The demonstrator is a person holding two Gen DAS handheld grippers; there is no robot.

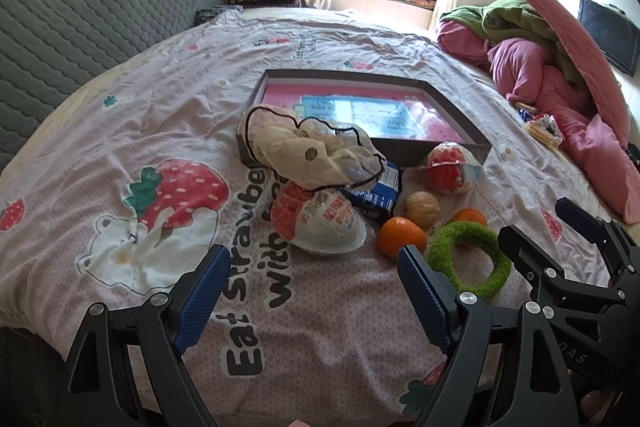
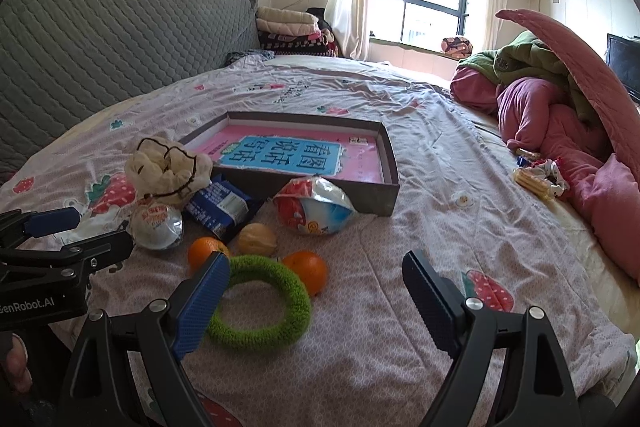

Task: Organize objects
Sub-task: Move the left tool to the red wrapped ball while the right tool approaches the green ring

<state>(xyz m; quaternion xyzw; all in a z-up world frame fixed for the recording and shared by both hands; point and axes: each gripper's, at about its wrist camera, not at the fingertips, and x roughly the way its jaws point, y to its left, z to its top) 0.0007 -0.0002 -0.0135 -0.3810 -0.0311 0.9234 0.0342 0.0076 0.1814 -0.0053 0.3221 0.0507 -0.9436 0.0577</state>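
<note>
On the strawberry-print bedsheet lies a shallow dark box (image 1: pixel 420 151) (image 2: pixel 394 163) with a pink and blue book (image 2: pixel 292 155) in it. A cream cloth (image 1: pixel 308 151) (image 2: pixel 168 167) drapes over the box's near corner. In front of it lie a white-red snack packet (image 1: pixel 320 219), a blue packet (image 1: pixel 376 191), a second red-white packet (image 1: pixel 450 167) (image 2: pixel 316 207), two oranges (image 2: pixel 204 249) (image 2: pixel 308 267), a walnut-like brown fruit (image 2: pixel 258 239) and a green fuzzy ring (image 1: pixel 456 233) (image 2: pixel 296 291). My left gripper (image 1: pixel 312 263) is open just short of the white-red packet. My right gripper (image 2: pixel 316 263) is open, its left finger over the ring's edge.
A heap of pink and green quilts (image 2: pixel 560 99) fills the bed's right side, with a biscuit packet (image 2: pixel 534 181) beside it. A grey quilted headboard (image 1: pixel 88 11) stands on the left, folded blankets (image 2: pixel 292 31) behind it. Bare sheet stretches right of the box (image 2: pixel 460 227).
</note>
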